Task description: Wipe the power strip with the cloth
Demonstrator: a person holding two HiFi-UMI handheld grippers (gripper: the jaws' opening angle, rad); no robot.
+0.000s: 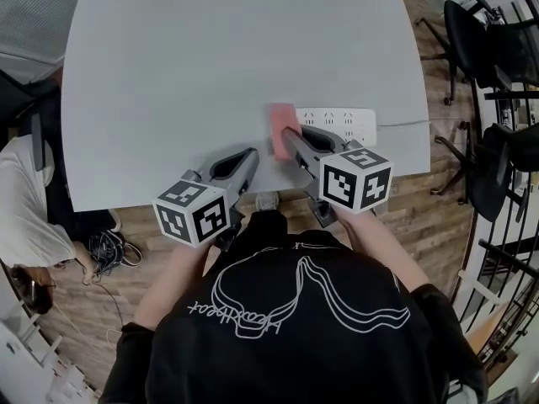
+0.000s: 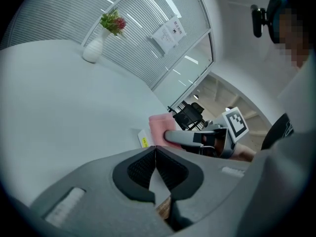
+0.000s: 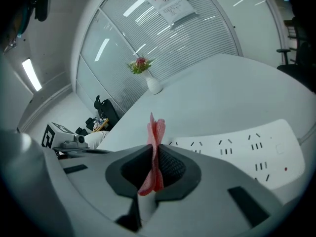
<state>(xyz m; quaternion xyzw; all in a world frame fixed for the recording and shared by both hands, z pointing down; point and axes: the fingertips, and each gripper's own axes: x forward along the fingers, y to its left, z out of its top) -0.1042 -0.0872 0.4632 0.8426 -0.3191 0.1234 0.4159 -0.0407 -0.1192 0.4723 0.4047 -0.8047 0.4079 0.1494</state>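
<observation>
Your work surface is a smooth, pale grey table with a rounded outline, set over a wood-plank floor. Black office chairs stand to the right. Bare tabletop runs from the near edge to a white vase at the far side. The flat white power strip lies close to the near edge, right of centre. Your right gripper pinches the pink textured cloth at the strip's left end. Your left gripper has its 2 jaws pressed together on nothing, just left.
</observation>
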